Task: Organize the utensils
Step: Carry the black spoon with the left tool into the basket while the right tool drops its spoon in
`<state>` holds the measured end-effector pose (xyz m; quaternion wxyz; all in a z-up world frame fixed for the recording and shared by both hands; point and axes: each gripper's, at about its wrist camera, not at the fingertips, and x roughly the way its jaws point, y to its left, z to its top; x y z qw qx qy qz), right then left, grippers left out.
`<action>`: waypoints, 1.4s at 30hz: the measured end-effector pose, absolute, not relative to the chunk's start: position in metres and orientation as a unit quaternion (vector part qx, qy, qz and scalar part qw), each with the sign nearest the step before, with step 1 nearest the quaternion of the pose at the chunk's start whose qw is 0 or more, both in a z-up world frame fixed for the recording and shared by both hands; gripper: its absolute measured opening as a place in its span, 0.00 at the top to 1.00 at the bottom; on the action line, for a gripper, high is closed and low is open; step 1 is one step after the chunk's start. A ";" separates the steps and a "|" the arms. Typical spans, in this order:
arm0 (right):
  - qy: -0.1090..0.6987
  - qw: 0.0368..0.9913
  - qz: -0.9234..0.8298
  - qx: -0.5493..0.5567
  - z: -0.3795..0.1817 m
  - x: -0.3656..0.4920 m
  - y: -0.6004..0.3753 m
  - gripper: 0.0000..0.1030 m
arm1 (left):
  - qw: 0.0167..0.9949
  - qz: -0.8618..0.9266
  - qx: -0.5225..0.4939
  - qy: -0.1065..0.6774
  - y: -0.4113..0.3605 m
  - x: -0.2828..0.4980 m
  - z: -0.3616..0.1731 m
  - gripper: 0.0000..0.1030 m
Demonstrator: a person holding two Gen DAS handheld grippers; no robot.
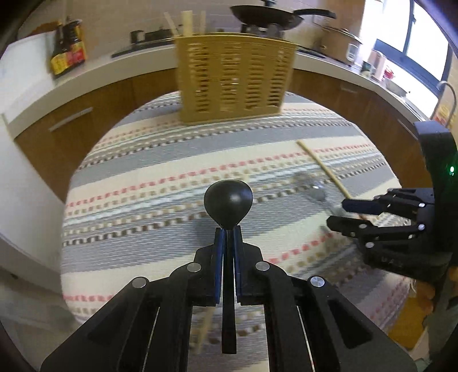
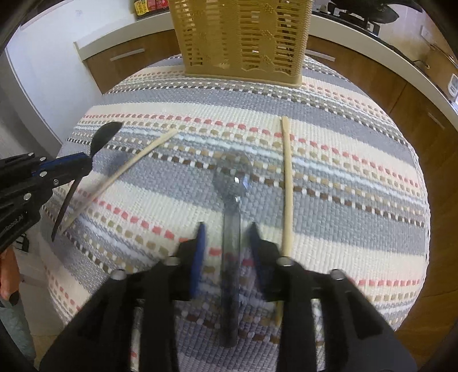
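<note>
My left gripper (image 1: 228, 230) is shut on the handle of a black spoon (image 1: 228, 203), which it holds above the striped cloth; the right wrist view shows this gripper (image 2: 71, 168) and the black spoon (image 2: 106, 134) at the left. A clear spoon (image 2: 232, 183) lies on the cloth, its handle between the fingers of my right gripper (image 2: 227, 229), which stands open with a gap on each side. A chopstick (image 2: 123, 168) lies to the left and another chopstick (image 2: 287, 183) just right of it. The tan slotted utensil holder (image 1: 233, 80) stands at the table's far edge with chopsticks in it.
The round table with the striped cloth (image 2: 343, 177) drops off on all sides. Behind it runs a kitchen counter (image 1: 94, 74) with sauce bottles (image 1: 68, 48), a wok (image 1: 269, 15) on the stove and wooden cabinets below.
</note>
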<state>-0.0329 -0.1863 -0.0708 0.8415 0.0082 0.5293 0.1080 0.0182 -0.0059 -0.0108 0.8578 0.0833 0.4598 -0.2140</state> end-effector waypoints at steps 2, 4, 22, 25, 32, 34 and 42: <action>0.537 0.837 0.104 -0.001 -0.071 -0.024 -0.183 0.66 | 0.861 -0.211 0.081 0.456 0.001 0.021 -0.009 0.95; 0.544 0.833 0.104 -0.007 -0.074 -0.018 -0.179 0.71 | 0.863 -0.210 0.080 0.452 0.006 0.023 -0.007 0.95; 0.362 0.920 0.148 0.000 0.042 -0.007 -0.184 0.90 | 0.922 -0.225 0.028 0.313 0.018 0.059 0.083 0.95; 0.317 0.937 0.143 0.023 0.069 0.007 -0.201 0.90 | 0.934 -0.229 0.011 0.274 0.015 0.071 0.112 0.95; 0.237 0.962 0.113 0.075 0.109 0.056 -0.239 0.90 | 0.952 -0.241 -0.012 0.191 -0.012 0.103 0.162 0.95; 0.220 0.964 0.115 0.090 0.112 0.073 -0.248 0.90 | 0.955 -0.237 -0.012 0.179 -0.024 0.116 0.166 0.95; 0.138 0.981 0.091 0.102 0.117 0.114 -0.274 0.90 | 0.958 -0.245 -0.054 0.140 -0.042 0.172 0.152 0.95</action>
